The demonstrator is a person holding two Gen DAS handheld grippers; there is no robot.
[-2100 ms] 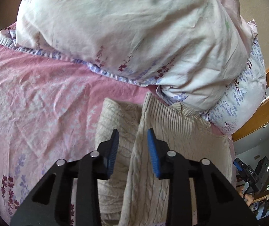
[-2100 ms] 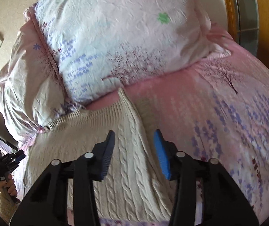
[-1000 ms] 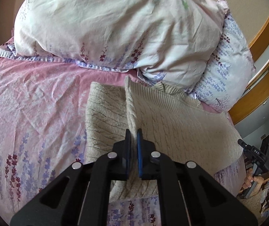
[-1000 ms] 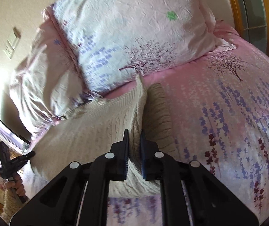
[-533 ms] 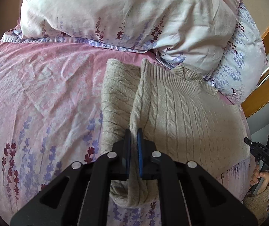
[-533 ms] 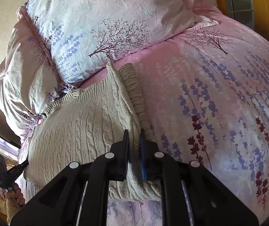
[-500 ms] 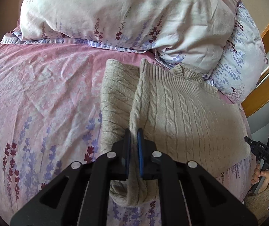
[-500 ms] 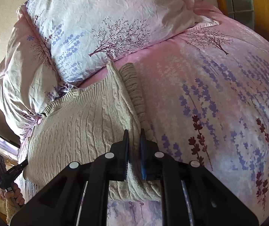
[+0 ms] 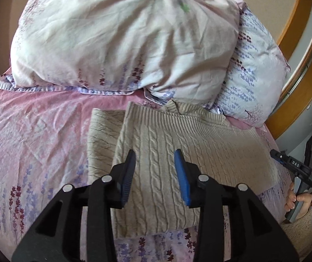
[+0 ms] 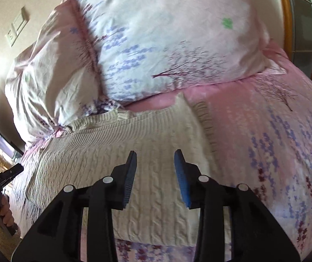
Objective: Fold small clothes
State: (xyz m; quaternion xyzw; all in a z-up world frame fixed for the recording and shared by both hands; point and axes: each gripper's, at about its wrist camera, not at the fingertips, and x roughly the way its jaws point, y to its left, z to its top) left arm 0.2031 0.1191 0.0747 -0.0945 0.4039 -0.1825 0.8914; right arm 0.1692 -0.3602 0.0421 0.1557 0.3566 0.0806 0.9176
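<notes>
One cream cable-knit sweater (image 9: 177,152), folded, flat on pink bedsheet printed with lavender sprigs (image 9: 29,131); ribbed edge toward the pillows, a second knit layer showing out from under its one side (image 9: 101,135). Same sweater in right wrist view (image 10: 134,152), ribbed cuff-like strip (image 10: 206,120) along its edge next to the sheet (image 10: 287,142).

Two pillows at head of bed: one large pale pink floral pillow (image 9: 123,35), one white pillow with blue sprigs and a tree print (image 9: 254,87), touching each other, sweater's top edge just against them.

Two grippers. Left gripper (image 9: 155,174): black frame, blue pads, jaws spread, nothing between them, over the sweater. Right gripper (image 10: 155,174): same build, jaws spread, empty, over the sweater near its folded edge.

Right gripper also seen from left wrist view at far edge (image 9: 295,166), held in a hand (image 9: 298,198); white lettering on it reads roughly "DAS", partly unclear. One beige wall switch plate (image 10: 17,28) beside the pillows; no legible writing.
</notes>
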